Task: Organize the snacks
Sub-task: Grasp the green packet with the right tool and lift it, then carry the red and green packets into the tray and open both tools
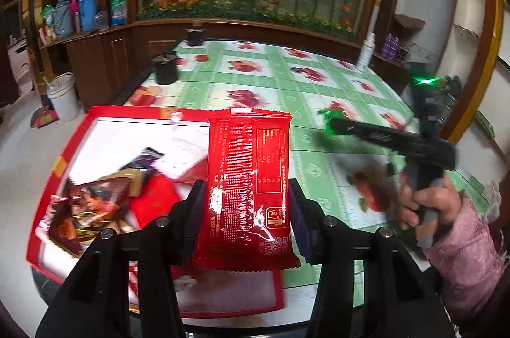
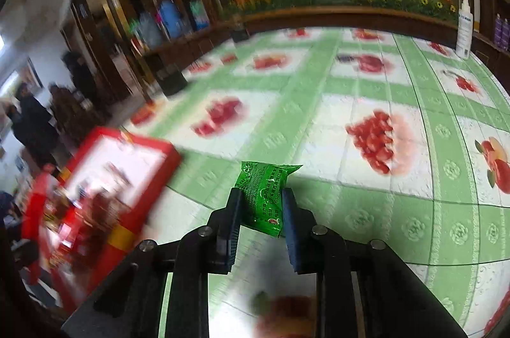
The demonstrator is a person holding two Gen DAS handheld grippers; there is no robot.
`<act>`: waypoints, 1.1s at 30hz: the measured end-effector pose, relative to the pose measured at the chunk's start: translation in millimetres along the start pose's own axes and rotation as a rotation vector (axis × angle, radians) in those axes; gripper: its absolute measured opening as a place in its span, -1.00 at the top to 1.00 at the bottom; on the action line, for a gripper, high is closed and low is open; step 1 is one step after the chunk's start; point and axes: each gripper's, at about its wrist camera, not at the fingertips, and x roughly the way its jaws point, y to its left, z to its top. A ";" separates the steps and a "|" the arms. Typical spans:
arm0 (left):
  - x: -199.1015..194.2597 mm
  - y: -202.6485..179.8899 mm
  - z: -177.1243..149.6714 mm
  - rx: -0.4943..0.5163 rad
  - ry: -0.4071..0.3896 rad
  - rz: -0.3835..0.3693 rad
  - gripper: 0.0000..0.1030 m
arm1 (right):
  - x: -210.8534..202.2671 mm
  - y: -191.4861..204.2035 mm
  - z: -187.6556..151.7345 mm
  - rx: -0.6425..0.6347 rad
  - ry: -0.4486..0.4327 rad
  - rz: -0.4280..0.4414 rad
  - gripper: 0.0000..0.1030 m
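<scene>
My left gripper [image 1: 247, 204] is shut on a red snack packet [image 1: 248, 178], held upright over the right side of a red-rimmed box [image 1: 57, 166]. Inside that box lie a brown snack bag [image 1: 92, 210] and a dark purple wrapper [image 1: 143, 161]. My right gripper [image 2: 261, 210] is shut on a small green snack packet [image 2: 263, 194], lifted above the green fruit-print tablecloth [image 2: 350, 210]. The red-rimmed box [image 2: 102, 178] sits to its left, blurred. In the left wrist view the right gripper [image 1: 331, 123] shows at right with the green packet [image 1: 331, 115] at its tip, held by a hand [image 1: 427, 201].
A black cup [image 1: 165, 68] and a dark jar [image 1: 195, 35] stand near the table's far left edge. A white bottle [image 2: 463, 29] stands at the far right. A white bucket [image 1: 63, 96] is on the floor at left. People [image 2: 32, 115] stand beyond the table.
</scene>
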 end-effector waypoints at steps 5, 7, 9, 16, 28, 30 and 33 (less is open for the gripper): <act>-2.1 26.7 1.5 -0.039 -0.013 0.096 0.06 | 0.5 41.8 8.5 0.009 -0.046 0.174 0.51; -2.3 34.7 1.0 -0.047 -0.014 0.121 0.06 | 12.6 68.8 6.9 -0.024 -0.013 0.223 0.51; -3.3 43.4 0.1 -0.057 -0.018 0.150 0.06 | 24.0 96.3 3.0 -0.078 0.012 0.239 0.51; -3.0 62.0 -4.3 -0.063 -0.035 0.262 0.06 | 43.2 166.7 -17.3 -0.215 0.058 0.302 0.51; 2.4 75.2 -6.0 -0.067 -0.048 0.396 0.05 | 45.1 174.8 -31.4 -0.278 0.054 0.278 0.28; -2.6 75.6 -5.5 -0.070 -0.067 0.411 0.04 | 45.4 171.3 -30.3 -0.277 0.047 0.269 0.19; -6.9 74.3 -3.4 -0.066 -0.084 0.429 -0.31 | 40.9 167.2 -28.6 -0.268 0.024 0.253 0.17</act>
